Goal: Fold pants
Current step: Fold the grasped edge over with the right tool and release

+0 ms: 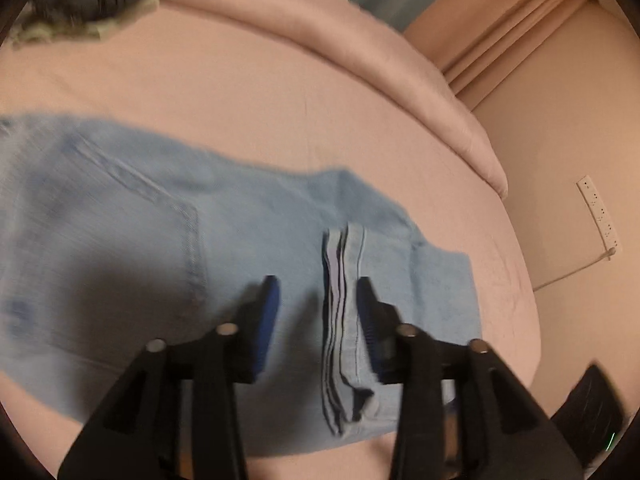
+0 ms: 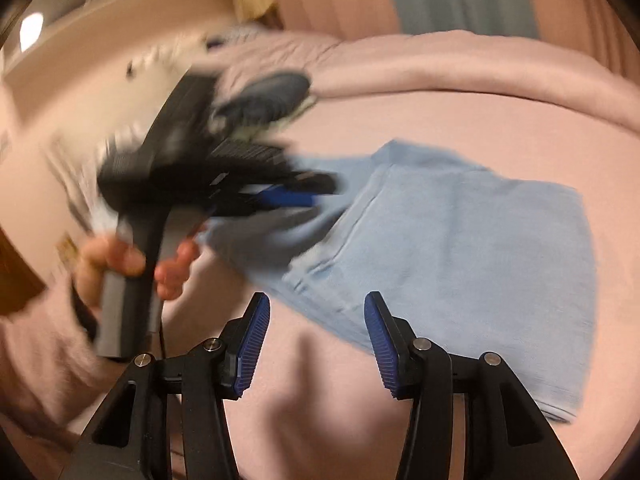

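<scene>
Pants (image 1: 168, 240), pale blue denim, lie folded on the pink bed (image 1: 240, 92), spread out ahead of and below both my grippers. My left gripper (image 1: 318, 292) hangs over their near part with its jaws partly open; the stacked hems (image 1: 344, 320) run up between the blue pads (image 1: 267, 320), closer to the right one, and I cannot tell whether that pad touches them. Nothing is clamped. The rest of the denim stretches away to the left of this gripper, a pocket seam showing there.

My right gripper (image 2: 316, 308) is also partly open and holds nothing; only bed sheet lies between its pads. The pants (image 2: 480, 248) sit just ahead and to its right. From this view my left gripper (image 2: 296, 196) shows blurred, up and left, at the pants' far left edge, my hand (image 2: 112, 264) around its handle.
</scene>
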{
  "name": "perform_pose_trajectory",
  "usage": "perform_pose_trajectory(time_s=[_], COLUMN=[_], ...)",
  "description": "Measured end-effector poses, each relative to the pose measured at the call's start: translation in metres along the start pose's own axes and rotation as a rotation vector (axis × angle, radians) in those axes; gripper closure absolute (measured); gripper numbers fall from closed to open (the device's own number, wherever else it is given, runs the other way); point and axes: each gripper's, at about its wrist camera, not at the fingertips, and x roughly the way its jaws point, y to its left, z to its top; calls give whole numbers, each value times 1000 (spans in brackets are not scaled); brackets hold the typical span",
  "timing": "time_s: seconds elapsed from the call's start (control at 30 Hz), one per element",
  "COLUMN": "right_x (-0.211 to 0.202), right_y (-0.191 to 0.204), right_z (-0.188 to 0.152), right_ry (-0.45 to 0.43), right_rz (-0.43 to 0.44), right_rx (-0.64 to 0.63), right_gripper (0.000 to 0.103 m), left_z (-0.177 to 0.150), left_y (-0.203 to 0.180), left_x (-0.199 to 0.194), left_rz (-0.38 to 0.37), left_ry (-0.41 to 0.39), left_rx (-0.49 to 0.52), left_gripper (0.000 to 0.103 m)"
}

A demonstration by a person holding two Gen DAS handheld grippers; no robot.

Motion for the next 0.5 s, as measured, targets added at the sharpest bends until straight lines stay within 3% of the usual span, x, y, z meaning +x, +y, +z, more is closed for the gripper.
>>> perform_pose_trajectory(time_s=[0.1, 0.27, 0.4, 0.5], right_x=[-30, -41, -18, 16], right_y=[-38, -112, -151, -165], right_z=[13, 44, 67, 60], right_ry=[-81, -102, -40, 94], right_rz=[-19, -185, -218, -251], right_rx=[121, 265, 292, 307], right_gripper=[53, 58, 78, 92], left_z=[-7, -39, -66, -82], left_y=[-20, -74, -103, -100], left_x=[-5, 24, 56, 72], left_rz=[-26, -109, -85, -41], left_ry=[0, 107, 187, 222], left_rx=[73, 256, 365, 382], left_gripper=[61, 61, 62, 61])
